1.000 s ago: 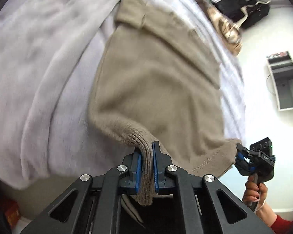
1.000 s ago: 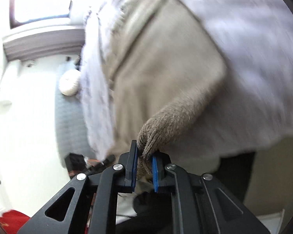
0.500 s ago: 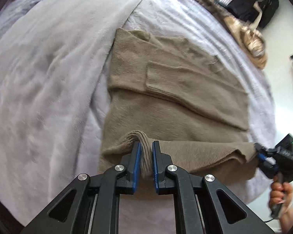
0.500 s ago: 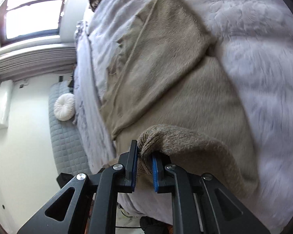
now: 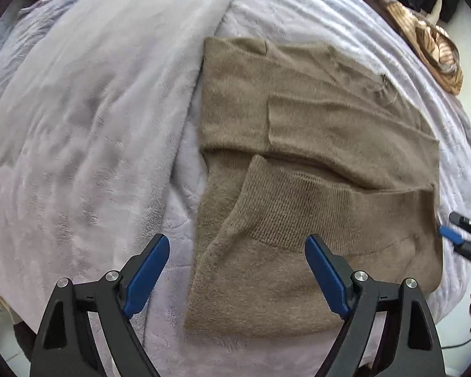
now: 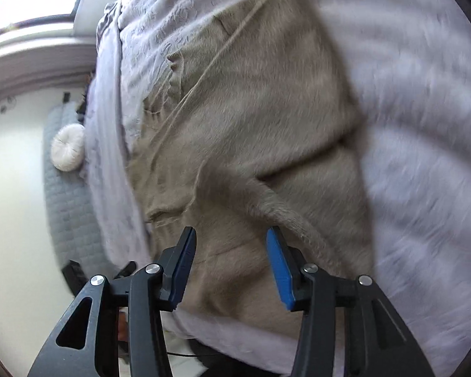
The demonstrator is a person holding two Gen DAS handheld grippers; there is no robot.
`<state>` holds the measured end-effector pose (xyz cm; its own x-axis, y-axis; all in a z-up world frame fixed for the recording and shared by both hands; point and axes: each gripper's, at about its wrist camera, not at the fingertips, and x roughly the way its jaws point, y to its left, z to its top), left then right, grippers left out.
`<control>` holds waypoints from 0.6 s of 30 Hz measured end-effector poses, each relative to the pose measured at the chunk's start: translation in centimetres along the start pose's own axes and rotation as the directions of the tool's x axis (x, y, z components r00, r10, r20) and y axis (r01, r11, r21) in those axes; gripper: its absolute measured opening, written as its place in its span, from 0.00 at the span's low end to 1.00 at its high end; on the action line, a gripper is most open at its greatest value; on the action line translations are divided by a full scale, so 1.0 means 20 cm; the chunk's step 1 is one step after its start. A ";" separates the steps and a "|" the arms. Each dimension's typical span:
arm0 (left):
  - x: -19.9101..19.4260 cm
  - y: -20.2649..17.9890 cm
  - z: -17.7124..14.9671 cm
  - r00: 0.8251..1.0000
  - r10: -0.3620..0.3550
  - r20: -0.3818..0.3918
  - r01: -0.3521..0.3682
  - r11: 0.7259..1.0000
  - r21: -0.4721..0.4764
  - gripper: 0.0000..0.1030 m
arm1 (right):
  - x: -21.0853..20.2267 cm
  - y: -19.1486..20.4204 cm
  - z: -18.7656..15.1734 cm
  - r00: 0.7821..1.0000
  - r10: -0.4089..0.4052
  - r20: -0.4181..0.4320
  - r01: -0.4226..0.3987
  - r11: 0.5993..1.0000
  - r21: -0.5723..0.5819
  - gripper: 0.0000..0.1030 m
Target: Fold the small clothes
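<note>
Both grippers are released: the left gripper [image 5: 237, 259] hangs with its jaws spread wide above the brown sweater [image 5: 314, 163], and the right gripper [image 6: 230, 253] gapes over its near edge; the sweater lies folded on the pale blanket [image 5: 94, 132] covering the bed

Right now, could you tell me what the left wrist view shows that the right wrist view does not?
Only the left wrist view shows the brown patterned cloth at the bed's far edge and the sweater's ribbed hem folded over. Only the right wrist view shows the round white cushion and the window. Both show the tan sweater lying on the lavender blanket, and open fingers.
</note>
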<state>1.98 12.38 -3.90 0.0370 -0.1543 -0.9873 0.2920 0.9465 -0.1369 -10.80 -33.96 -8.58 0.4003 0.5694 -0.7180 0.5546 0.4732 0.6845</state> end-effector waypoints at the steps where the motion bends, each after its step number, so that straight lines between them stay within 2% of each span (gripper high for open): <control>1: 0.02 -0.01 0.01 1.000 -0.015 -0.013 0.015 1.000 0.015 0.86 | -0.01 0.02 0.01 0.999 -0.036 0.005 0.036 0.999 -0.024 0.49; 5: 0.12 -0.05 0.08 0.998 -0.034 -0.057 0.039 0.995 0.090 0.86 | 0.00 0.08 0.03 0.986 -0.167 0.017 0.168 0.974 -0.155 0.49; 9: 0.25 -0.11 0.16 0.993 -0.035 -0.114 0.054 0.985 0.166 0.86 | 0.10 0.20 0.04 0.947 -0.314 0.062 0.318 0.898 -0.304 0.49; 12: 0.32 -0.15 0.18 0.989 -0.037 -0.141 0.067 0.973 0.221 0.86 | 0.17 0.22 0.06 0.919 -0.385 0.091 0.391 0.851 -0.351 0.49; 14: 0.36 -0.17 0.19 0.987 -0.043 -0.157 0.080 0.966 0.244 0.80 | 0.21 0.19 0.07 0.911 -0.404 0.085 0.408 0.847 -0.342 0.49; 15: 0.37 -0.18 0.18 0.985 -0.052 -0.165 0.093 0.962 0.257 0.66 | 0.23 0.18 0.07 0.911 -0.406 0.072 0.406 0.852 -0.331 0.49; 16: 0.38 -0.19 0.18 0.982 -0.060 -0.179 0.108 0.957 0.269 0.45 | 0.25 0.17 0.06 0.913 -0.404 0.058 0.400 0.858 -0.324 0.48; 17: 0.38 -0.19 0.18 0.981 -0.065 -0.182 0.114 0.955 0.274 0.31 | 0.26 0.17 0.04 0.914 -0.404 0.049 0.396 0.857 -0.329 0.43; 18: 0.37 -0.19 0.17 0.981 -0.074 -0.181 0.123 0.953 0.277 0.07 | 0.27 0.19 0.02 0.909 -0.413 0.056 0.405 0.846 -0.347 0.17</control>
<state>4.43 6.58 -10.45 -0.1578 -0.1698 -0.9728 0.5479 0.8045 -0.2293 -6.19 -29.43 -10.00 0.1761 0.2845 -0.9424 0.3785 0.8642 0.3316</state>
